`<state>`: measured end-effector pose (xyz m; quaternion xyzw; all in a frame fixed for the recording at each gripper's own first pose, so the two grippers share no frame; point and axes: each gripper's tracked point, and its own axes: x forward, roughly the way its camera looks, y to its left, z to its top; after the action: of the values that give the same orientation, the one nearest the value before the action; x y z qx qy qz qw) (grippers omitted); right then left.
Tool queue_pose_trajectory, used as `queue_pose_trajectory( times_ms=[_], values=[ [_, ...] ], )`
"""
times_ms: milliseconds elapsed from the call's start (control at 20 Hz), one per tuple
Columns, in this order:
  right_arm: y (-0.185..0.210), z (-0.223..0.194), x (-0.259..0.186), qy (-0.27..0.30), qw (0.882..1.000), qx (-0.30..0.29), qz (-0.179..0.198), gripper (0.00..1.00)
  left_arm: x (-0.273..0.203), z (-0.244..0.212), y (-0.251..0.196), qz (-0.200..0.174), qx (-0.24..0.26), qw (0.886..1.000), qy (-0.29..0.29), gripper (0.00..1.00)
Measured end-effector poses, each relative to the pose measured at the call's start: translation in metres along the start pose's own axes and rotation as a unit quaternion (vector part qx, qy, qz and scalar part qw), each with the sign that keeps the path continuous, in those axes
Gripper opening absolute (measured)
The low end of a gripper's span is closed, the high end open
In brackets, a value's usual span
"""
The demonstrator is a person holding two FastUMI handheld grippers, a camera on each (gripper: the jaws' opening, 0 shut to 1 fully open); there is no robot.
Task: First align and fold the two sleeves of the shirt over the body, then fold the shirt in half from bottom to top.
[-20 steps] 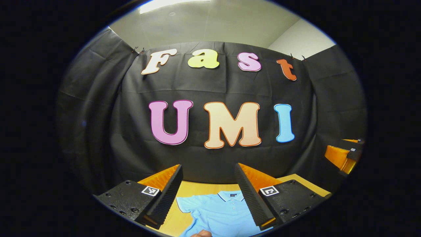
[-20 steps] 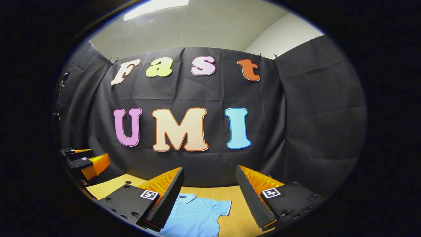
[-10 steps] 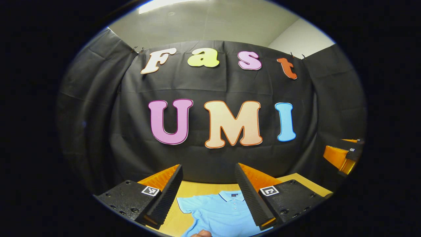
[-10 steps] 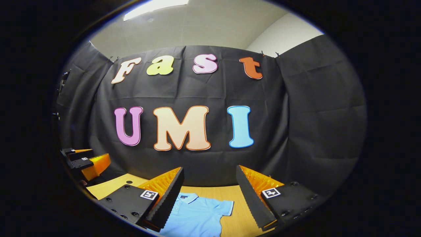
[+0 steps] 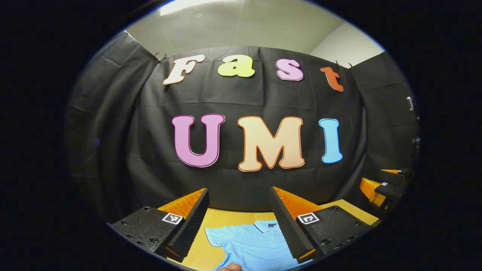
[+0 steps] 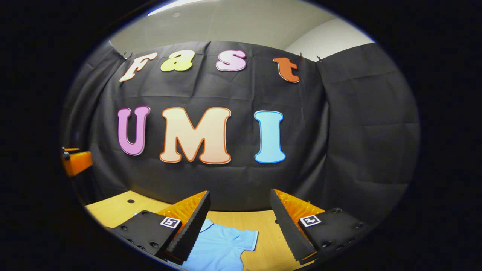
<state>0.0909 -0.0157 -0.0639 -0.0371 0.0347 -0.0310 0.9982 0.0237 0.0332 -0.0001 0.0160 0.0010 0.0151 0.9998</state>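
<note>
shirt [image 5: 251, 246]: light blue polo, white-trimmed collar | lay flat, unfolded, sleeves spread | below and ahead of both tongs, collar toward far side

You have no wording or number here that you can read on the gear or the garment. Each of the 2 fingers of the left gripper [image 5: 239, 194] carries a square black-and-white marker [image 5: 172, 218], a coded pattern with no lettering, and the 2 fingers of the right gripper [image 6: 240, 195] carry the same kind. The shirt [image 5: 252, 244] has a small dark neck tag [image 5: 270, 225] inside its collar, too small for you to read.
</note>
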Motion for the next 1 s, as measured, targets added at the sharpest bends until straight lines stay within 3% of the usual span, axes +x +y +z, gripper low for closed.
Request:
queue_pose_trajectory(
  times_ms=[250,600,1000],
  values=[
    [-0.009,-0.049,0.04,0.041,0.999,-0.018,-0.029,0.99,0.012,-0.01,0.022,0.014,0.006,1.0,0.013,0.94],
    [-0.009,-0.13,0.09,0.117,0.991,-0.043,-0.041,0.99,0.027,-0.025,0.048,0.035,0.014,0.999,0.033,0.95],
    [-0.033,-0.242,0.129,0.234,0.969,-0.028,-0.069,1.0,0.046,-0.039,0.05,0.036,0.025,0.998,0.047,0.94]
  ],
)
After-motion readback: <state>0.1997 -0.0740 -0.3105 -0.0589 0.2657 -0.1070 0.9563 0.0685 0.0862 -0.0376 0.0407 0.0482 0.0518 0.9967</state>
